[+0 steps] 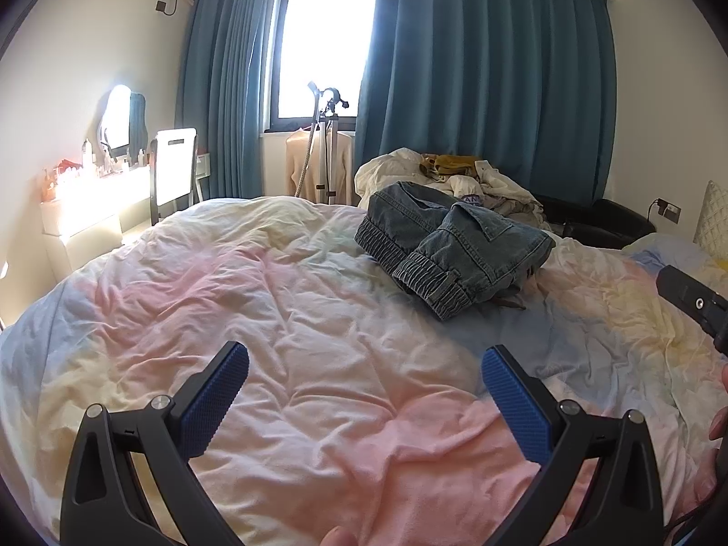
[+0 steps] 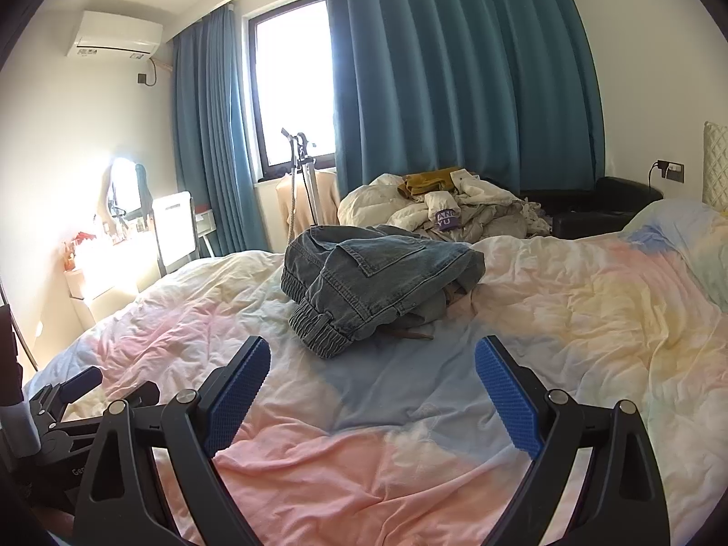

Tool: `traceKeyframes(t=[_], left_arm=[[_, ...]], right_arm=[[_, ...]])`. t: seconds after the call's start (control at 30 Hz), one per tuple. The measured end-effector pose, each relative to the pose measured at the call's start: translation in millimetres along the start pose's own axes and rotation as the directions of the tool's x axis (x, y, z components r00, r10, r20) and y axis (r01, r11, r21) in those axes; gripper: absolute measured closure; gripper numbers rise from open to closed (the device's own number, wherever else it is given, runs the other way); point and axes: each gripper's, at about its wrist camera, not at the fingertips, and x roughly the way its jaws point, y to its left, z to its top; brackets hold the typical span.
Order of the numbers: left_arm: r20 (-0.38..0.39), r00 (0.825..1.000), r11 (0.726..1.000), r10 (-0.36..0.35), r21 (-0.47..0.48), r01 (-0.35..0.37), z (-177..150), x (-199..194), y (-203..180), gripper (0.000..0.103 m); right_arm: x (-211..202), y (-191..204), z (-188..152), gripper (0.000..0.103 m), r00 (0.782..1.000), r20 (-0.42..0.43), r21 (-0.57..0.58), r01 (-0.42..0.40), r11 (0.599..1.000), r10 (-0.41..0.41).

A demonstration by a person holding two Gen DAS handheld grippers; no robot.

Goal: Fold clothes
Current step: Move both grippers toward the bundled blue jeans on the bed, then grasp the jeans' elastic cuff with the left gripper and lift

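A folded bundle of blue denim trousers (image 1: 450,245) with elastic cuffs lies on the pastel duvet (image 1: 295,300), ahead and to the right of my left gripper (image 1: 364,359). That gripper is open and empty above the duvet. In the right wrist view the same denim bundle (image 2: 377,282) sits just beyond my right gripper (image 2: 373,355), which is open and empty, hovering over the duvet (image 2: 568,309). A brown drawstring pokes out under the bundle.
A heap of unfolded light clothes (image 2: 455,209) with a mustard garment lies beyond the bed under the blue curtains. A black seat (image 2: 600,209) stands at the right. A garment steamer stand (image 1: 325,150), white chair and lit vanity desk (image 1: 100,200) stand at the left.
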Motion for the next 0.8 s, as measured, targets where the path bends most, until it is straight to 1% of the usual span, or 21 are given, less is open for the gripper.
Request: traceKeyframes(t=[0.07, 0.27, 0.37, 0.53, 0.67, 0.8], left_arm=[[-0.008, 1.000, 1.000, -0.003, 0.015, 0.004, -2, 0, -4, 0.000], [-0.026, 1.000, 0.995, -0.016, 0.094, 0.019, -2, 13, -21, 0.000], [-0.008, 0.999, 0.988, -0.039, 0.149, 0.039, 5, 21, -32, 0.000], [-0.024, 0.997, 0.972, -0.068, 0.226, 0.071, 16, 52, -55, 0.000], [-0.069, 0.995, 0.946, -0.076, 0.312, 0.093, 14, 94, -78, 0.000], [-0.072, 0.997, 0.919, -0.023, 0.391, 0.049, 9, 134, -102, 0.000]], right_arm=[[2, 0, 0, 0.010, 1.000, -0.013, -0.006, 0.017, 1.000, -0.017], [7, -11, 1, 0.010, 0.998, -0.036, 0.037, 0.052, 0.998, -0.050], [7, -22, 3, 0.010, 0.996, -0.044, 0.073, 0.085, 0.994, -0.082], [12, -43, 6, 0.010, 0.989, -0.067, 0.128, 0.140, 0.982, -0.132], [20, -60, 6, 0.010, 0.986, -0.073, 0.167, 0.162, 0.973, -0.152], [33, -76, 0, 0.010, 0.988, -0.096, 0.243, 0.145, 0.959, -0.125]])
